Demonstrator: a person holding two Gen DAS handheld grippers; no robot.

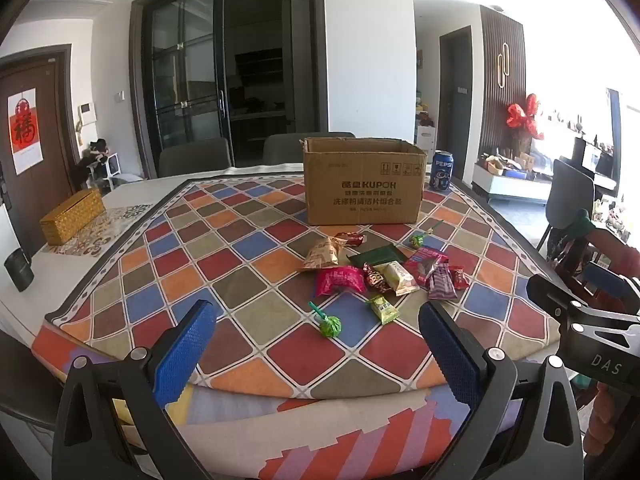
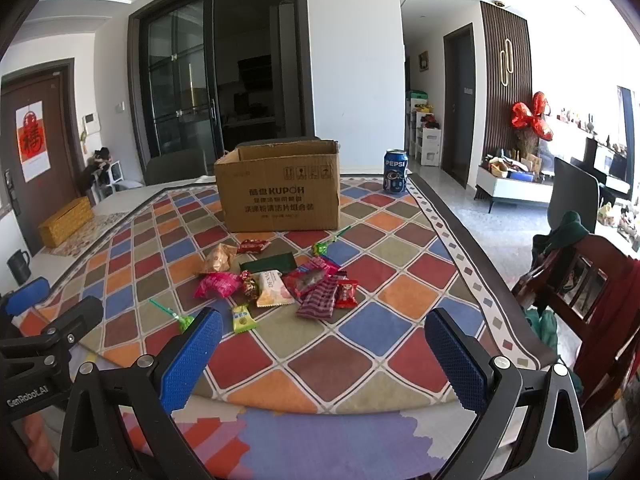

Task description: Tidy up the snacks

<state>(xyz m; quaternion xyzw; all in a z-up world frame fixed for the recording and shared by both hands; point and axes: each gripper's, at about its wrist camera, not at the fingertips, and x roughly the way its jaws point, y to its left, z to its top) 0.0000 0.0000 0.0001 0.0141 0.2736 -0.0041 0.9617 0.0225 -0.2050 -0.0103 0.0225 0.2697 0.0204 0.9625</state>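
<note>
Several wrapped snacks lie in a loose pile [image 1: 384, 272] [image 2: 280, 284] on the checkered tablecloth, in front of an open brown cardboard box [image 1: 362, 184] [image 2: 280, 192]. A green lollipop [image 1: 329, 325] [image 2: 182, 320] and a small green candy [image 1: 383, 309] [image 2: 242, 318] lie nearest to me. Another green lollipop [image 1: 420, 239] [image 2: 324, 246] lies near the box. My left gripper [image 1: 316, 336] is open and empty above the table's near edge. My right gripper [image 2: 322, 344] is open and empty, to the right of the left one.
A blue Pepsi can [image 1: 442, 170] [image 2: 395, 171] stands right of the box. A woven yellow tissue box [image 1: 72, 216] [image 2: 66, 220] and a dark mug [image 1: 18, 270] [image 2: 18, 266] sit at the far left. A wooden chair [image 2: 580, 292] stands at the right.
</note>
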